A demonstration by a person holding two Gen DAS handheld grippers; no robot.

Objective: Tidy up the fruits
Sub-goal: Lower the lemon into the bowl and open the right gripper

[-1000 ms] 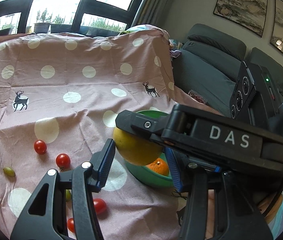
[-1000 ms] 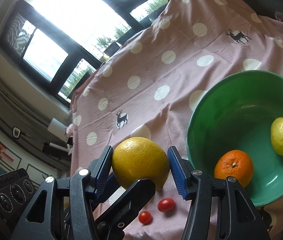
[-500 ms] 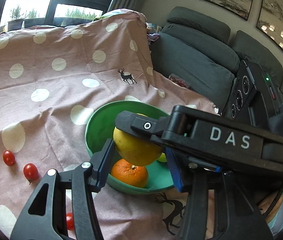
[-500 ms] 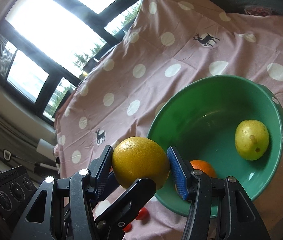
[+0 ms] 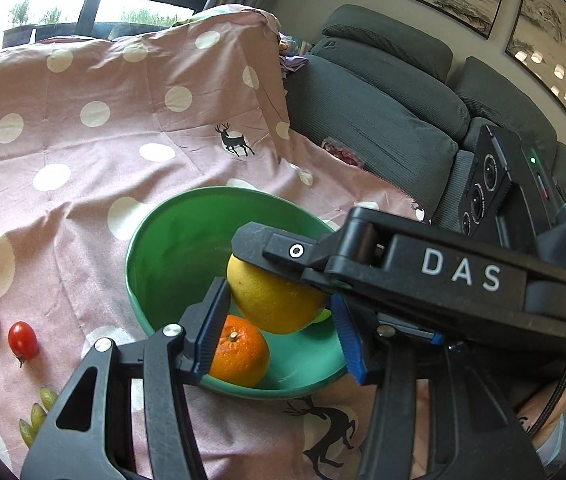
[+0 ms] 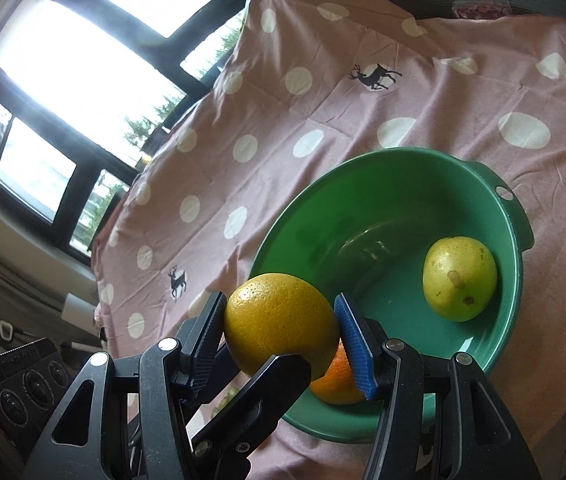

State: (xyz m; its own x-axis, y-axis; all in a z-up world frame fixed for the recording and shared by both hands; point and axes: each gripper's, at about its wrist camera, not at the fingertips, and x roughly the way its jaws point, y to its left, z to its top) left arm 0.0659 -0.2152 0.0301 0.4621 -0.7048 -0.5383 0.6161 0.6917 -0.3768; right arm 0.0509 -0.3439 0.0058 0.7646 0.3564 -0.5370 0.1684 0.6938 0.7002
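Note:
A large yellow citrus fruit (image 6: 281, 322) sits between the pads of my right gripper (image 6: 283, 336), held over the near rim of a green bowl (image 6: 517, 216). In the left wrist view the same fruit (image 5: 275, 300) lies between my left gripper's pads (image 5: 279, 328) too, with the right gripper's finger (image 5: 283, 250) across its top; the left pad looks a little off the fruit. The green bowl (image 5: 155, 248) holds an orange (image 5: 239, 350) and a yellow-green pear (image 6: 459, 278).
Two cherry tomatoes (image 5: 23, 340) and some green grapes (image 5: 37, 416) lie on the pink dotted cloth (image 5: 83, 140) left of the bowl. A grey sofa (image 5: 383, 92) stands behind. A black device (image 6: 15, 380) is at lower left in the right wrist view.
Both grippers have carried the yellow fruit to the right, from above the cloth to above the bowl. The tomatoes have slid to the left edge of view.

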